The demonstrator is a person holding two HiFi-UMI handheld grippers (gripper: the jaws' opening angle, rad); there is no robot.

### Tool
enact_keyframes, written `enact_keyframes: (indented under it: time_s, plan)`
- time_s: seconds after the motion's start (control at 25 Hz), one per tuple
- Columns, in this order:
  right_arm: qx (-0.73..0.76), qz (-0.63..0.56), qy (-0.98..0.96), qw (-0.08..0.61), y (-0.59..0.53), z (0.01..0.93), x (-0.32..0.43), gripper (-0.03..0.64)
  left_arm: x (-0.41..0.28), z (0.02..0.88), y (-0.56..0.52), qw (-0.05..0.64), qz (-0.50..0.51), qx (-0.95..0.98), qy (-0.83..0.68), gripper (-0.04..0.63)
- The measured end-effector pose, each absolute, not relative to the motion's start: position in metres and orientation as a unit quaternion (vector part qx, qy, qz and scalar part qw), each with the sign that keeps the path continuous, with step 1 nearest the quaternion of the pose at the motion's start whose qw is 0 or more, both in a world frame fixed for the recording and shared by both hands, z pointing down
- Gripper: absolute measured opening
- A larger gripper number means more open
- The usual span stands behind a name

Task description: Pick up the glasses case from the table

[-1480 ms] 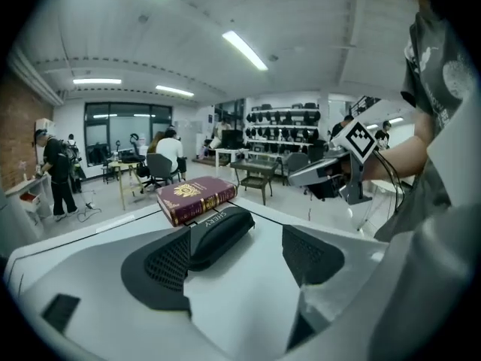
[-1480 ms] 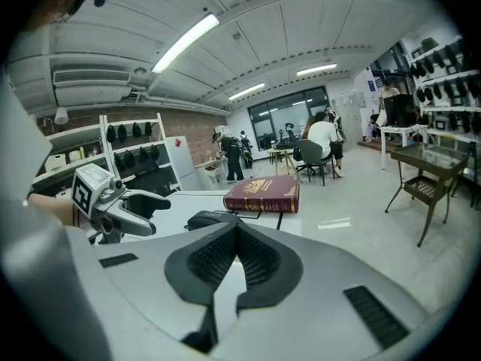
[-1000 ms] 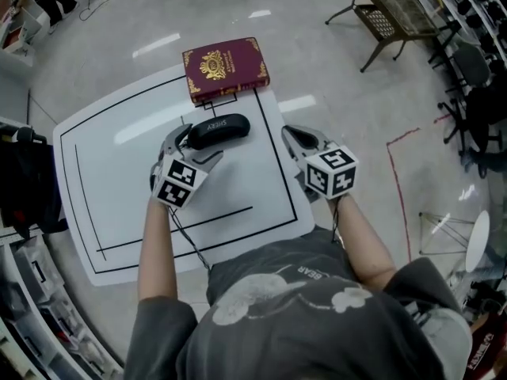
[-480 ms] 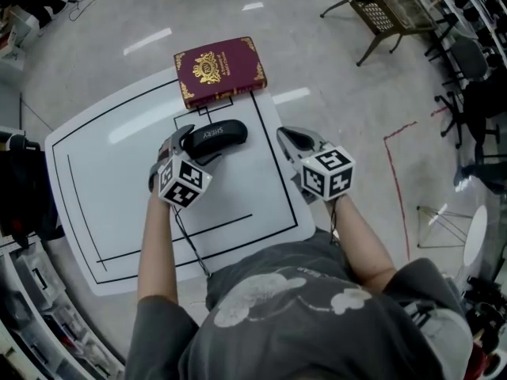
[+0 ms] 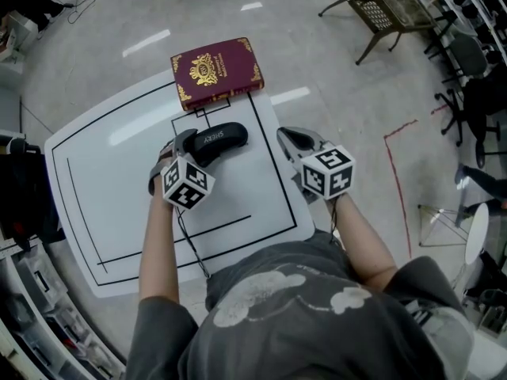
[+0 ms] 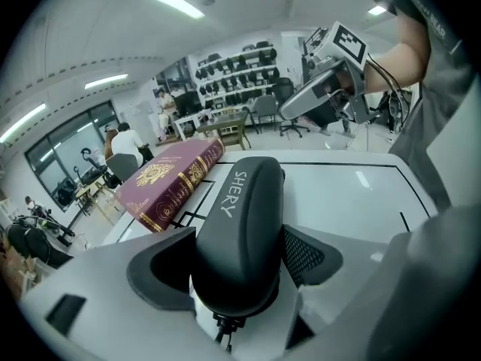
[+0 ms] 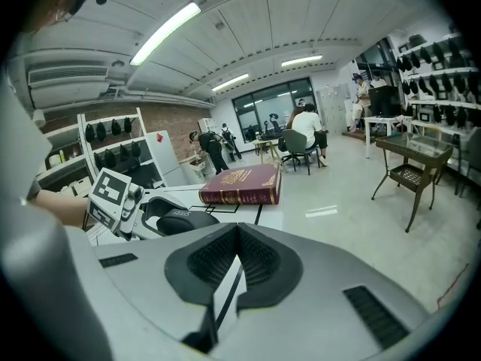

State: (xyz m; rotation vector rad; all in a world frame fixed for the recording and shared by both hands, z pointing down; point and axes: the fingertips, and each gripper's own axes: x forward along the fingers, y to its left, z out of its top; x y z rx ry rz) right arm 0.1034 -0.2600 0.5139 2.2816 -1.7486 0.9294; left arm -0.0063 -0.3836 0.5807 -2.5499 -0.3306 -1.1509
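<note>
The black glasses case [image 5: 215, 139] lies on the white table [image 5: 103, 172], just in front of the book. My left gripper [image 5: 187, 142] straddles the case's left end, and its jaws are closing with the case [image 6: 240, 232] between them. The pads stand close beside its sides, and I see no firm press. The case rests on the table. My right gripper [image 5: 291, 139] hovers to the right of the case, apart from it, shut with nothing in it [image 7: 237, 262]. From that side the case [image 7: 176, 220] shows at the left.
A dark red book [image 5: 216, 71] with gold ornament lies at the table's far edge, just beyond the case. Black lines are drawn on the table top. A metal side table [image 5: 388, 14] stands on the floor at the far right.
My left gripper has sunk a little and rolled, and its jaws have drawn in around the case's end. The case and the right gripper have stayed where they were.
</note>
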Motion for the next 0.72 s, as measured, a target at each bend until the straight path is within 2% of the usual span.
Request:
enact_keyframes:
  time_s: [0.24, 0.72]
  plan:
    - [0.754, 0.302, -0.581, 0.054, -0.258, 0.508, 0.101, 0.000, -0.007, 0.567, -0.385, 0.148, -0.394, -0.903, -0.089, 0.341]
    - [0.746, 0.277, -0.603, 0.055, -0.256, 0.483, 0.099, 0.000, -0.026, 0.526, -0.392, 0.035, -0.336, -0.941, 0.005, 0.336]
